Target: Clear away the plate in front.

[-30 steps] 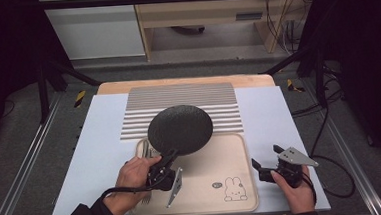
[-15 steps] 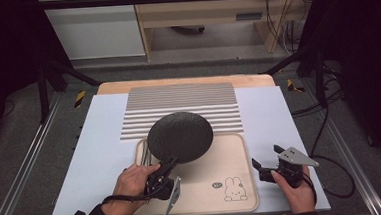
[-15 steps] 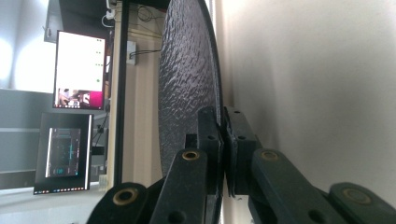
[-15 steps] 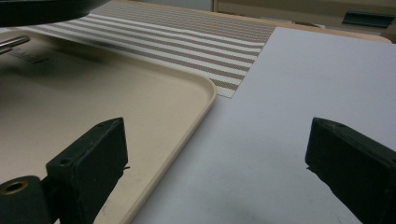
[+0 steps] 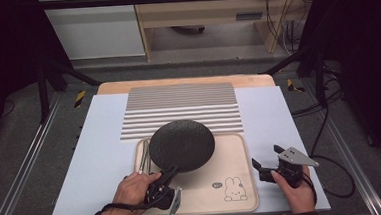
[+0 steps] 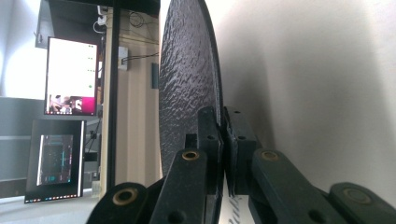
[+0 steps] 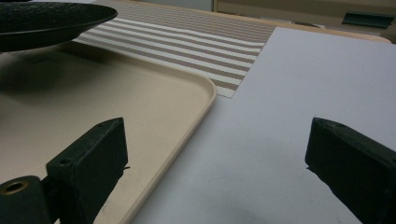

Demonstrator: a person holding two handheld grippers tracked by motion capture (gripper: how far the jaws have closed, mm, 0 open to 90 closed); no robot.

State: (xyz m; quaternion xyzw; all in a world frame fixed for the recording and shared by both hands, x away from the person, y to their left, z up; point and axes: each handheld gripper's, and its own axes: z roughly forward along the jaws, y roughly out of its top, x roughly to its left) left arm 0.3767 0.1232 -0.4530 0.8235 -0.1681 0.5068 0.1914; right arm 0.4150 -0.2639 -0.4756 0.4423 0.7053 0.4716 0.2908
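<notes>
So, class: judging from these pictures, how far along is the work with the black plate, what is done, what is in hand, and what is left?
Done: the left tool is shut on the rim of the plate, and the plate is off the tray, as the gap under it in the right gripper view shows. In hand: carrying it above the tray. Left: setting it down, perhaps on the striped mat. The right tool waits open beside the tray.

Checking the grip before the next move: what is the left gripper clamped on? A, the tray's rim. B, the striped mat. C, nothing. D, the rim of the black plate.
D: the left gripper has its jaws pressed together on the edge of the black plate.
</notes>
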